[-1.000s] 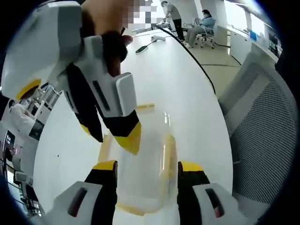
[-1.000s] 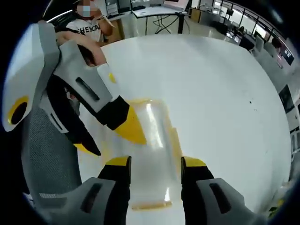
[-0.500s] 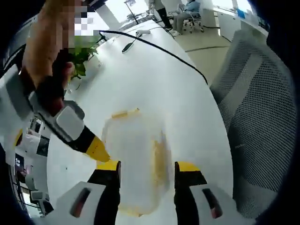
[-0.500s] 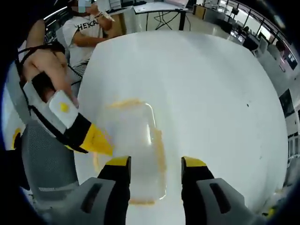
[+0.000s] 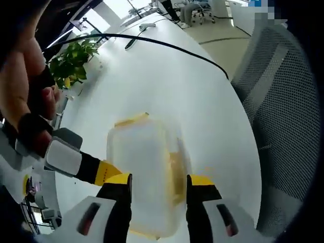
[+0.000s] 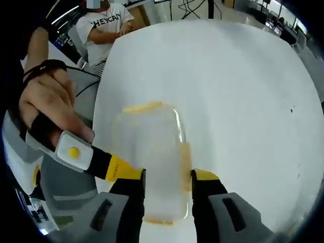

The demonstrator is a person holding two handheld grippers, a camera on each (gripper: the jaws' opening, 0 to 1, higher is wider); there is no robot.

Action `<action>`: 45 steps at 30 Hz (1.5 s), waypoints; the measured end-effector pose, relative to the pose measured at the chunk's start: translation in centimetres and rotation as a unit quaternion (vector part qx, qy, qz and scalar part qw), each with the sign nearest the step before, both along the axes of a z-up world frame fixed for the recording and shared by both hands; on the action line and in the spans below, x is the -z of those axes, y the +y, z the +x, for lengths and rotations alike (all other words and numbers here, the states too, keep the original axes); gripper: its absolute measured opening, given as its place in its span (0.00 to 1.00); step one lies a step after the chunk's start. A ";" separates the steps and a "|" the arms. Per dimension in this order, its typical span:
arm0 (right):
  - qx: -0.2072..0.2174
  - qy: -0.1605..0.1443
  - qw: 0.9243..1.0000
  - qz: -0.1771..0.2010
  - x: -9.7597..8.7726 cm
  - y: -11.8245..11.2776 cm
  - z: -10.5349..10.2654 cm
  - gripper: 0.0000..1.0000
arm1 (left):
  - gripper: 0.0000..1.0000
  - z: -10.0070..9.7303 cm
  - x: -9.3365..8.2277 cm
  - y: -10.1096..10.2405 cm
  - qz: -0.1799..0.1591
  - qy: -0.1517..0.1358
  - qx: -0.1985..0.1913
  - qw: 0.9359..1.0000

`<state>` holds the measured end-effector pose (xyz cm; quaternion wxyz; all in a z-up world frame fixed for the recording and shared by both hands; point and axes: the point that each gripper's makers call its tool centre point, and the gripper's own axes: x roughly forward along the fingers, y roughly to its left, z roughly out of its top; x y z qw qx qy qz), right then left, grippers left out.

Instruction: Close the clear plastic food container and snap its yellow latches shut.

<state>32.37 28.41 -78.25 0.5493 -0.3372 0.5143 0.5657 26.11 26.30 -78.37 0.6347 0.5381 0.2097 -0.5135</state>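
Observation:
The clear plastic container [image 5: 144, 162] lies on the white table [image 5: 167, 86] with its lid on. One yellow latch [image 5: 132, 120] sits at its far end and another [image 5: 177, 169] along its right side. My left gripper [image 5: 159, 178] is open, its jaws straddling the container's near end from above. The right gripper [image 5: 104, 172] comes in from the left, yellow tip at the container's left edge. In the right gripper view the container [image 6: 152, 152] shows yellow latches [image 6: 143, 107] too. My right gripper [image 6: 168, 174] is open over it. The left gripper [image 6: 121, 169] reaches in beside its left jaw.
A black cable [image 5: 167, 45] runs across the table, and a potted plant [image 5: 73, 66] stands at the far left. A grey mesh chair [image 5: 288, 116] is close to the table's right edge. A person in a white shirt [image 6: 106, 25] sits beyond the table.
The other gripper, which was over the lid a second ago, now sits low at the container's left side in both views. Both cameras have come closer, and both jaw gaps look slightly narrower.

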 end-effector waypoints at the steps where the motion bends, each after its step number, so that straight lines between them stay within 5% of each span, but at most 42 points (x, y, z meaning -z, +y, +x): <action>1: 0.000 0.004 1.000 -0.002 0.1 0.0 0.0 0.33 | 0.35 -0.2 0.1 0.0 -0.002 0.006 -0.003 1.000; 16: -0.039 0.034 0.998 -0.040 0.5 0.1 -0.2 0.29 | 0.32 0.1 0.4 0.1 -0.014 -0.006 -0.022 1.000; 17: -0.063 0.045 0.997 -0.016 0.6 0.9 -0.6 0.28 | 0.32 0.1 0.4 0.2 -0.017 -0.005 -0.021 1.000; 25: -0.030 0.047 0.998 -0.043 0.6 0.3 -0.3 0.28 | 0.29 0.3 0.4 0.1 -0.040 -0.001 -0.020 0.999; 26: -0.028 0.049 0.997 -0.043 0.6 0.2 -0.3 0.28 | 0.28 0.3 0.5 0.2 -0.042 -0.012 -0.012 0.999; 27: -0.025 0.050 0.997 -0.045 0.7 0.2 -0.2 0.28 | 0.28 1.8 -0.7 1.1 -0.026 -0.080 -0.006 0.996; 28: -0.023 0.052 0.997 -0.045 0.7 0.1 -0.3 0.28 | 0.27 0.9 0.3 0.9 -0.049 -0.028 -0.021 0.998; 37: -0.030 0.054 0.996 -0.070 0.7 0.0 -0.5 0.29 | 0.29 0.3 0.3 0.0 -0.010 -0.029 -0.023 0.999; 45: -0.035 0.046 0.995 -0.076 0.6 -0.2 -0.6 0.30 | 0.29 0.2 0.4 0.1 -0.021 -0.026 -0.022 0.999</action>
